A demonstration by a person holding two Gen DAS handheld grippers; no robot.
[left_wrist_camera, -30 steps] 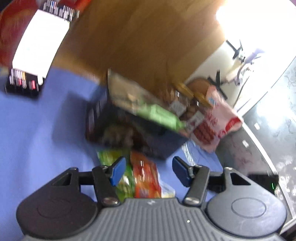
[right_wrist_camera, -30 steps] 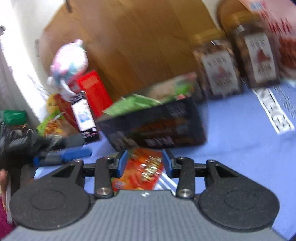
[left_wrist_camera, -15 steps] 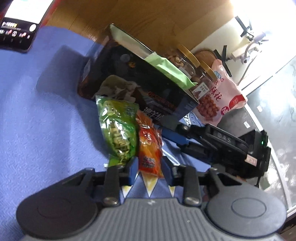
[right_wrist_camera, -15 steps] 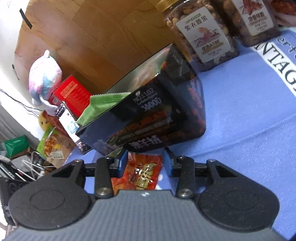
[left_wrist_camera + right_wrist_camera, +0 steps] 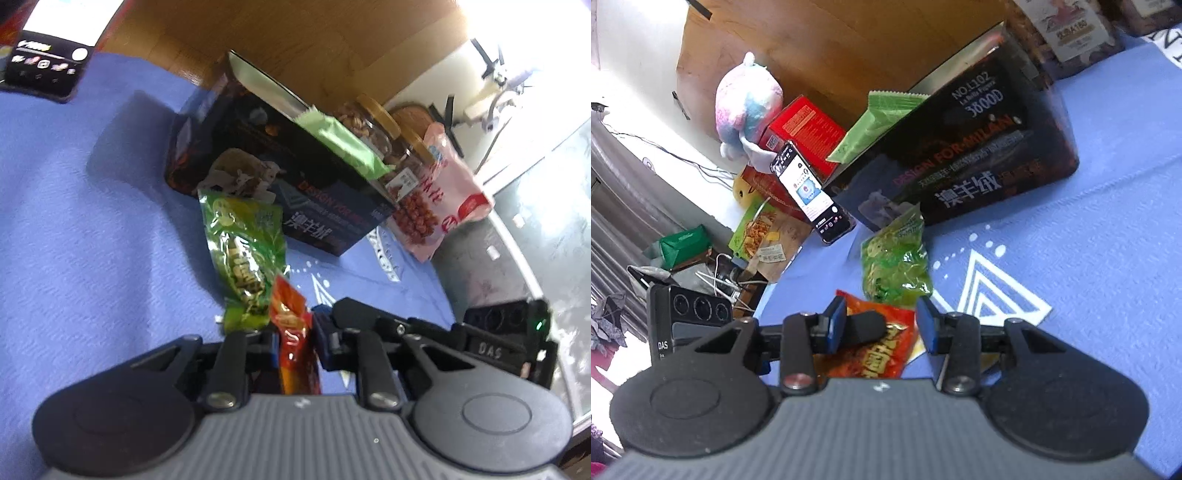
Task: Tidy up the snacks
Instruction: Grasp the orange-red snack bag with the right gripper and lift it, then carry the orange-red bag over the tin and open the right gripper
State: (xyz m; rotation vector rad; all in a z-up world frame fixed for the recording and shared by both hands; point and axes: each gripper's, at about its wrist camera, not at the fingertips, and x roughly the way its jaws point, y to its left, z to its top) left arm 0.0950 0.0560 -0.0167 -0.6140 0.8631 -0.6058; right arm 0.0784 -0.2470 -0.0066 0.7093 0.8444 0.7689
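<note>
My left gripper (image 5: 295,339) is shut on a red-orange snack packet (image 5: 291,328), pinched upright between its blue pads. The same packet (image 5: 882,350) lies between the pads of my right gripper (image 5: 882,325), which is open around it; a left finger tip (image 5: 866,325) also sits there. A green snack packet (image 5: 243,251) lies on the blue cloth just ahead, also in the right wrist view (image 5: 895,262). Behind it stands an open black box (image 5: 280,173) (image 5: 964,158) holding a light green packet (image 5: 340,144) (image 5: 879,122).
Nut jars (image 5: 373,118) and a pink snack bag (image 5: 439,199) stand right of the box. A phone (image 5: 812,192), red boxes (image 5: 801,133), a plush toy (image 5: 746,103) and clutter lie to the left. The blue cloth (image 5: 1089,258) ends near a glass edge (image 5: 524,266).
The left gripper closed on the red-orange packet and drew back from the box. The right gripper opened wider around the packet and pulled back; the green packet now lies in full view.
</note>
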